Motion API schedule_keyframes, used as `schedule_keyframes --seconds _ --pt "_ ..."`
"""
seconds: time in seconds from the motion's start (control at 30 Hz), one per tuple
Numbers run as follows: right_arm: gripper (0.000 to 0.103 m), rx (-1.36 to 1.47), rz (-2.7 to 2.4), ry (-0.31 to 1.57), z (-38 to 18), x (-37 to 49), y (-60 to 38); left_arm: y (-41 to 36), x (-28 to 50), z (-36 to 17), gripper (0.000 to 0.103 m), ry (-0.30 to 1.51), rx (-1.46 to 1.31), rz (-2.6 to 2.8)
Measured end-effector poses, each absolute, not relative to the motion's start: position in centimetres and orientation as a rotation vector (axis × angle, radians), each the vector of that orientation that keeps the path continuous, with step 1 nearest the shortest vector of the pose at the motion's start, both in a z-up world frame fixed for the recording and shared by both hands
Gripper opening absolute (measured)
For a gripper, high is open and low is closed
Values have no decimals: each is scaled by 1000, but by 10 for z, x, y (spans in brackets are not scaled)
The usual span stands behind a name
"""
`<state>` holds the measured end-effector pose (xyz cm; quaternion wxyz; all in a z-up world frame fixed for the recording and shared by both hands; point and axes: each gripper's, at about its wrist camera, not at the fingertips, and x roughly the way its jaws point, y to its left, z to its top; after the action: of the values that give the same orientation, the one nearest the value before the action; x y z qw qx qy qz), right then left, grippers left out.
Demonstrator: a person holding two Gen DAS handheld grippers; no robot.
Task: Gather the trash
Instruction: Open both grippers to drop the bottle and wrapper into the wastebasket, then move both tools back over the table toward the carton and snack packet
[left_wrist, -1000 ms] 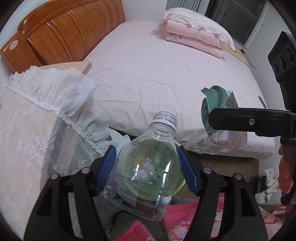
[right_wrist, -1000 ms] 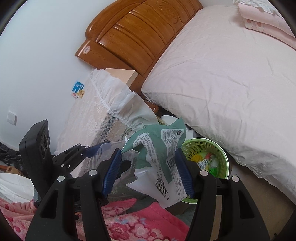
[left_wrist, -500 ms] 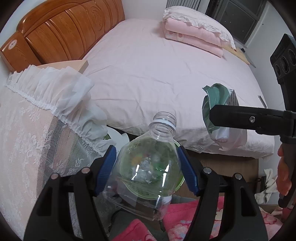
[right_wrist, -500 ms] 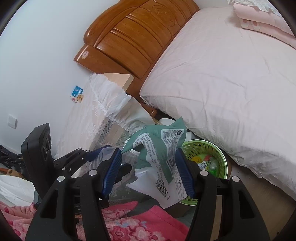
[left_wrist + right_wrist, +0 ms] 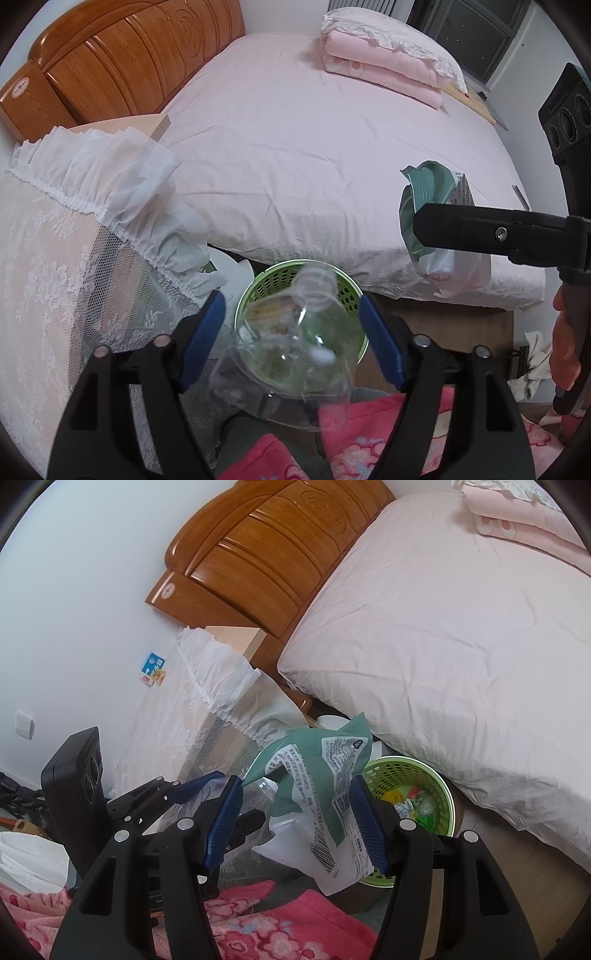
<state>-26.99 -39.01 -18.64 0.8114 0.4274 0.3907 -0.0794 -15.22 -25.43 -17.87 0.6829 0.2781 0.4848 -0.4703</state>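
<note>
A clear plastic bottle (image 5: 291, 350), blurred and tipped neck-forward, hangs between the blue pads of my left gripper (image 5: 290, 321) above the green mesh basket (image 5: 273, 273). The jaws are opening and the pads stand clear of the bottle's sides. My right gripper (image 5: 295, 794) is shut on a crumpled green-and-white wrapper (image 5: 321, 775), held up beside the basket (image 5: 406, 775), which has colourful litter inside. In the left wrist view the wrapper (image 5: 424, 184) and one right finger (image 5: 480, 229) show at the right, over the bed's edge.
The basket stands on the floor between a pink-sheeted bed (image 5: 314, 147) and a lace-covered bedside stand (image 5: 55, 240). A wooden headboard (image 5: 266, 554) is behind. A pink floral blanket (image 5: 277, 923) lies below the grippers. Folded pink bedding (image 5: 388, 66) sits at the bed's far end.
The left jaws have spread apart and let go of the bottle, which has tipped and dropped lower toward the basket. The right gripper still holds the wrapper in about the same place.
</note>
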Motion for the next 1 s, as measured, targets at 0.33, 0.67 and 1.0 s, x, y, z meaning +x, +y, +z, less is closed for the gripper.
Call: schedule_keyframes --seconds 0.33,0.67,1.0 --pt "63 855 -198 909 -190 -265 -381 -239 -134 -174 95 1084 579 -942" --pt "97 719 -213 1055 -190 -230 -355 -190 -76 -147 95 1044 423 -751" --pt "100 539 -66 991 -141 -133 -324 -97 43 -103 95 932 326 -489"
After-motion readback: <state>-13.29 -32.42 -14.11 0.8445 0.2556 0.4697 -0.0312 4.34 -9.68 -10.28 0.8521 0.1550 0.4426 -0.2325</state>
